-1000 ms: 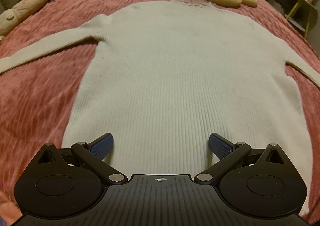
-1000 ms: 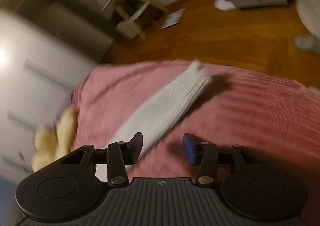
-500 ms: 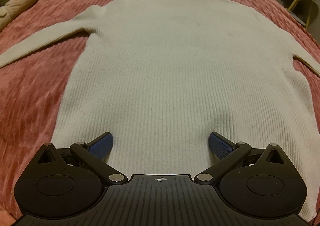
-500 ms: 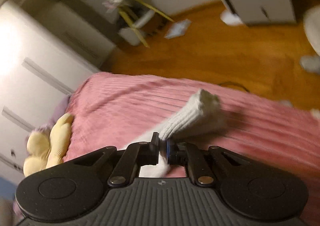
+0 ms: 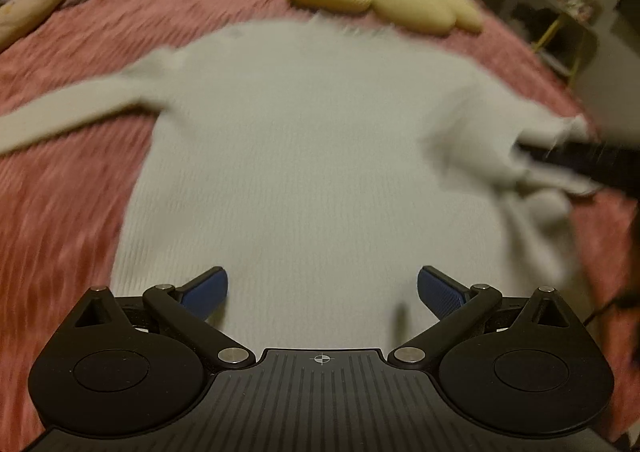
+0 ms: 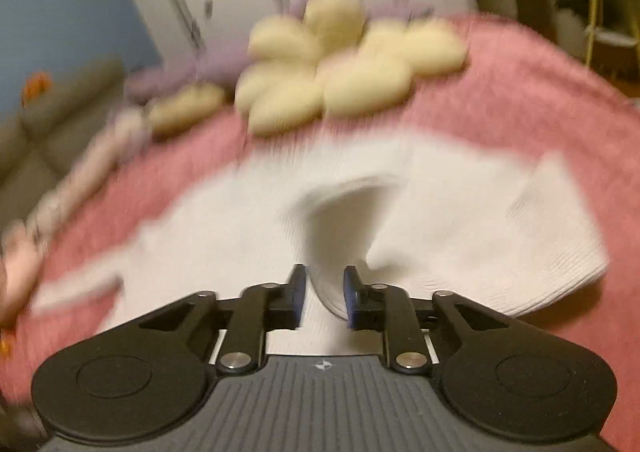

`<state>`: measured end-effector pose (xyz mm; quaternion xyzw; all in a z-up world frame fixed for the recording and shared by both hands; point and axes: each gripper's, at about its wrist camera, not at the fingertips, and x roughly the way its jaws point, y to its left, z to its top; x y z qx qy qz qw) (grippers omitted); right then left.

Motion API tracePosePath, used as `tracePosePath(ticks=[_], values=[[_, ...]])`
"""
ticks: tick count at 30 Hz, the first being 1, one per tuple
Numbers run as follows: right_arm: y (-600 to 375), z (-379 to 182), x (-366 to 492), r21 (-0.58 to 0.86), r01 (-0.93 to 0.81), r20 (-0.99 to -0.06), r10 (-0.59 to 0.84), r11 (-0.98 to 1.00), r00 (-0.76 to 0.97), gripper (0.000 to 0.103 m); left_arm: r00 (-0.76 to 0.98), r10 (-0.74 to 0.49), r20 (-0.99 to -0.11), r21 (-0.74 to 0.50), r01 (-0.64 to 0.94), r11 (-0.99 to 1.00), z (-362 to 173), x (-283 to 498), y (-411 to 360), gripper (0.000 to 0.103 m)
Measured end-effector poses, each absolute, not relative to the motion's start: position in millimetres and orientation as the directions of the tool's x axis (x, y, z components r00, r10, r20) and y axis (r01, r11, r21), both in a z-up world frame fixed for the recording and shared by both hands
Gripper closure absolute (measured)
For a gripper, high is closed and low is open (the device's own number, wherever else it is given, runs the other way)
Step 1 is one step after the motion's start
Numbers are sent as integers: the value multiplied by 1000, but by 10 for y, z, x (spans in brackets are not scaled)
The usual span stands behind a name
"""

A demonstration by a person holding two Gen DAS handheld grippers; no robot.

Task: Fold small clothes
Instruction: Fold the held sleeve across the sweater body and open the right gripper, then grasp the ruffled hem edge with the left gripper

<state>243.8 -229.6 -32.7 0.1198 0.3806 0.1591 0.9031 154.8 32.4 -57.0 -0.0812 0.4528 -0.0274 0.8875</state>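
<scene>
The right gripper (image 6: 324,294) has its jaws easing apart, a twisted white sleeve (image 6: 340,219) between them, touching the right pad. The left gripper (image 5: 322,290) hovers wide and empty above the hem of the white ribbed-knit sweater (image 5: 312,155), spread on the pink ribbed bedspread (image 5: 60,211) below a yellow flower-shaped cushion (image 6: 332,63).

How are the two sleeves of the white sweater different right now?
The left sleeve lies flat and stretched straight out on the pink bedspread; the right sleeve is bunched and folded in over the sweater's body. No gripper is near the left sleeve; the right sleeve's cuff sits between the jaws of the right gripper, which are opening. Both are the same white ribbed knit.
</scene>
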Motion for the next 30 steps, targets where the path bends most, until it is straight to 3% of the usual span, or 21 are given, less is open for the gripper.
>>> tracePosePath(ticks=[4,8,11,16,18,22,24,30], values=[[-2414,-415,2230,351,-124,-646,336,928,685,82,596,-266,-758,-276,77,958,-464,1901,211,0],[-2806,-421,2022,361,-46,-648,286,931,706,80,561,-382,-734,-417,70,906,-587,2358,90,18],[-3043,-502,1911,379,7,-652,262,925,712,75,520,-446,-729,-509,25,860,-719,2622,15,22],[-3264,-621,1757,431,56,-650,266,901,712,74,479,-479,-736,-537,20,844,-859,2883,-144,28],[-3301,-664,1736,443,59,-649,274,895,710,74,473,-478,-740,-540,7,842,-895,2957,-194,45],[-3317,-693,1733,451,58,-644,280,891,712,74,460,-453,-764,-508,5,861,-864,3007,-276,70],[-3327,-684,1726,457,61,-640,280,888,715,74,459,-416,-785,-455,30,890,-832,3020,-322,92],[-3291,-660,1779,447,62,-646,274,892,713,72,546,-407,-732,-427,98,899,-491,2993,-201,93]])
